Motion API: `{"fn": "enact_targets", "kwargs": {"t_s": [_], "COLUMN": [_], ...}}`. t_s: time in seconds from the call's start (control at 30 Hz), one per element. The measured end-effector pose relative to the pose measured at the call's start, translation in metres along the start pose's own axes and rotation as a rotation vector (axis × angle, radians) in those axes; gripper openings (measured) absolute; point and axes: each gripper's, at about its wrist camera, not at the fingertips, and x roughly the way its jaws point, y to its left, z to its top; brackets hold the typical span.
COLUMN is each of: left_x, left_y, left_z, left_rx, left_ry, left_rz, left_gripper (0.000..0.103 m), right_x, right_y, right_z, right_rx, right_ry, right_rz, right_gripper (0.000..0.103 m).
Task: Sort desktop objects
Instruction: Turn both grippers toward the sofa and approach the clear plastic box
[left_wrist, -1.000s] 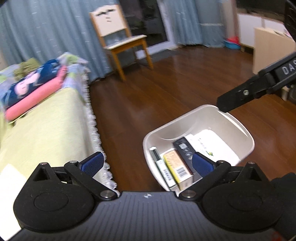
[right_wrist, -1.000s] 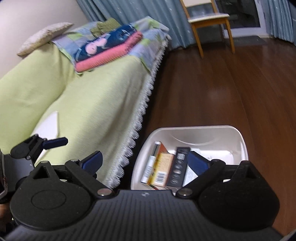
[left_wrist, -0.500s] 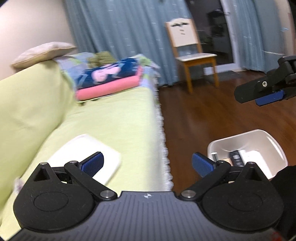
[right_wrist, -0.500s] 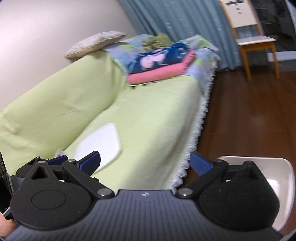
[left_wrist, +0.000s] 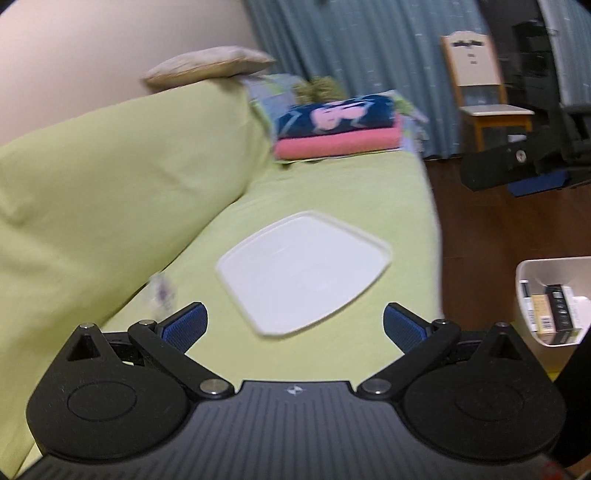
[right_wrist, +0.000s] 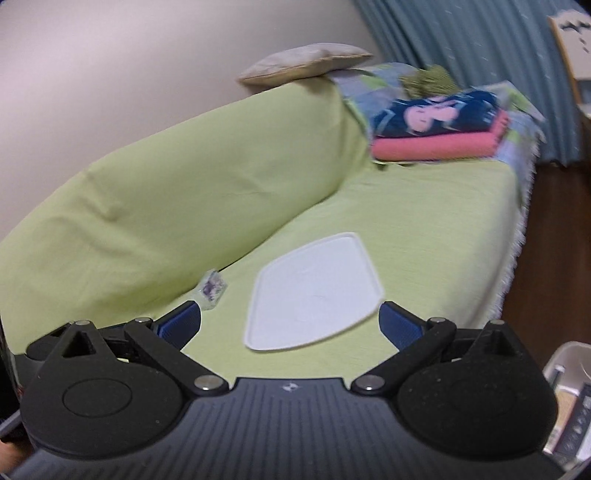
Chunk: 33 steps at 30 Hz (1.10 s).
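A flat white lid (left_wrist: 304, 271) (right_wrist: 314, 291) lies on the green sofa seat, just beyond both grippers. My left gripper (left_wrist: 295, 326) is open and empty, its blue pads either side of the lid's near edge. My right gripper (right_wrist: 290, 325) is open and empty too, facing the same lid. A small clear packet (right_wrist: 211, 288) (left_wrist: 162, 293) rests by the backrest, left of the lid. The white bin (left_wrist: 554, 301) (right_wrist: 569, 373) with several small boxes inside stands on the floor at the right. The right gripper's finger (left_wrist: 517, 166) shows at the left wrist view's right edge.
The green sofa (right_wrist: 184, 192) fills most of both views. Folded pink and navy blankets (left_wrist: 338, 129) (right_wrist: 439, 125) lie at its far end, with a beige cushion (right_wrist: 303, 62) on the backrest. A wooden chair (left_wrist: 480, 92) and blue curtains stand beyond on dark wood floor.
Both grippers have swung left from above the bin on the floor to face the sofa seat. The white lid now sits centred in front of them; both stay open.
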Motion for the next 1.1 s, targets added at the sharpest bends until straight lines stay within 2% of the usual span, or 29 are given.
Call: {"fn": "enact_targets", "kwargs": {"t_s": [0.17,0.5,0.8,1.1], "left_x": [-0.002,-0.003,0.009,0.017], "left_y": [0.028,0.064,0.077,0.081], "left_z": [-0.023,-0.053,-0.062,-0.064], "left_rx": [-0.057,-0.135,-0.182,-0.196], "left_ry": [0.043,0.100,0.115,0.121], "left_rz": [0.074,0.174,0.203,0.203], "left_gripper": [0.102,0.102,0.102,0.102], "right_x": [0.030,0.086,0.119,0.123], "right_y": [0.027,0.053,0.063,0.067], "right_z": [-0.018,-0.050,-0.058,-0.062], "right_rx": [-0.062,-0.041,-0.080,-0.093], "right_ry": [-0.020,-0.020,0.009,0.020], "right_rz": [0.015,0.026,0.010,0.008], "right_gripper": [0.102,0.102,0.102,0.102]}}
